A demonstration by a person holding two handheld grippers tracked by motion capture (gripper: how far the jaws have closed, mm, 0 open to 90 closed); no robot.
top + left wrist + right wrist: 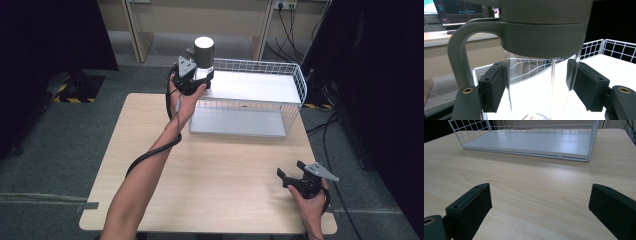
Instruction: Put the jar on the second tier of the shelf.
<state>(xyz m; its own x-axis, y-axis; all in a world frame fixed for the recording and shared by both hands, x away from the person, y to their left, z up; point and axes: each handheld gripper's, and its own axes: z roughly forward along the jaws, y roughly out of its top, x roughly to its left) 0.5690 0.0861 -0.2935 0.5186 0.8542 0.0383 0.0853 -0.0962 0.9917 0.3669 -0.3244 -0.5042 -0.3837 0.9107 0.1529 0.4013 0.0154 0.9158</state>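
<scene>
The right gripper (288, 176) sits nearest, low over the near right corner of the tabletop (215, 180), its jaws spread wide apart with nothing between them. In the right gripper view only bare wood lies between the black pads (475, 203), so this hand seems to be waiting out of the way rather than working.

At the far left corner of the white wire shelf (250, 87), the left gripper (196, 77) is clamped on a clear jug (203, 60) with a grey lid. The left gripper view shows both pads (495, 86) pressed against the see-through wall just under the lid band, the grey handle (459, 60) curving down on the left. Gripping below the wider lid probably keeps the jug from slipping down. The jug stands upright over the upper white shelf board; whether its base touches the board I cannot tell. The lower board is bare.
</scene>
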